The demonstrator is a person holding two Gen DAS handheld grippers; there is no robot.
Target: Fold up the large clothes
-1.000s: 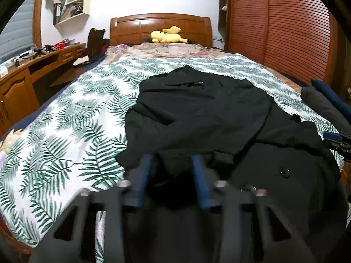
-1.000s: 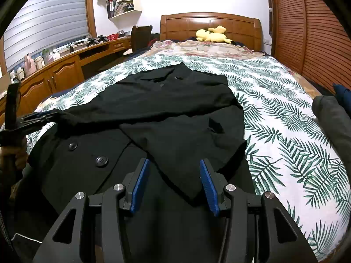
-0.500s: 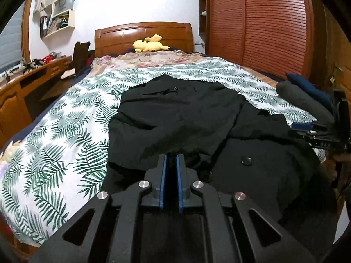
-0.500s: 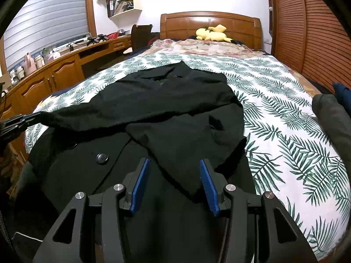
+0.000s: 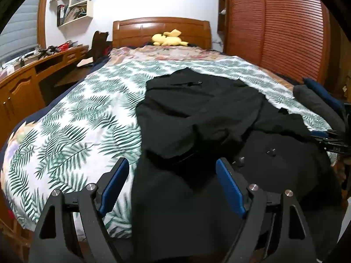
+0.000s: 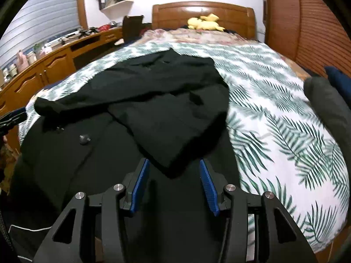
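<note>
A large black coat (image 5: 197,109) lies spread on the leaf-print bed cover (image 5: 72,131), both sleeves folded across its front. My left gripper (image 5: 171,162) hovers over the coat's near edge. Its jaws are opening wide, and the cloth lies below them untouched by the pads. My right gripper (image 6: 173,161) is open over the coat (image 6: 164,92), with the tip of the folded sleeve (image 6: 166,135) lying loose between its fingertips. The other sleeve's cuff (image 6: 46,107) rests free at the coat's left side. Each gripper shows at the edge of the other's view.
A grey roll of cloth (image 6: 329,105) and a dark blue garment (image 6: 340,79) lie at the bed's right edge. A yellow plush toy (image 5: 169,39) sits by the wooden headboard (image 5: 160,28). A wooden desk (image 5: 33,81) runs along the left, and slatted wardrobe doors (image 5: 274,26) stand at right.
My left gripper went from partly open to shut on the sleeve, then opened wide; the sleeve dropped onto the coat. The left hand shifted sideways. My right gripper edged in over the coat.
</note>
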